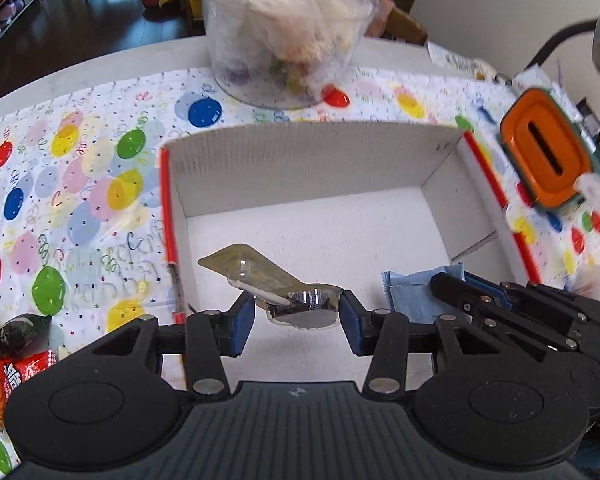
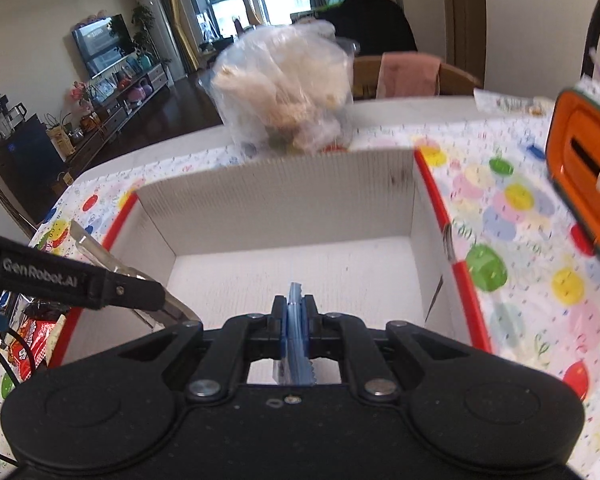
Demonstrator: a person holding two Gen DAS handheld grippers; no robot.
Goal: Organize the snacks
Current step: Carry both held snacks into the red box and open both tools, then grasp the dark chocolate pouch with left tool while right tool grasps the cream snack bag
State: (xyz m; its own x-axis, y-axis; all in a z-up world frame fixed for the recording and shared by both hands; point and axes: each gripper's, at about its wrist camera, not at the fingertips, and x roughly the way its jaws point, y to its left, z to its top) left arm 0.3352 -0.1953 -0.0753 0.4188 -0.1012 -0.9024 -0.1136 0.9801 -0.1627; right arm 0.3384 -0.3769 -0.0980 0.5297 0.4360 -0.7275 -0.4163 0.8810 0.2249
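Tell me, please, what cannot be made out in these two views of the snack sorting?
- Clear bag contents: motion blur in both views.
- Blue packet print: right wrist view shows it only edge-on between the fingers; the right gripper covers part of it in the left view.
- Red snack packs: cut off by the left edge and the gripper body.
- Box near wall: hidden under both grippers.

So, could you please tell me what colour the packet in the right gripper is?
Light blue packet, shown best in the left wrist view.
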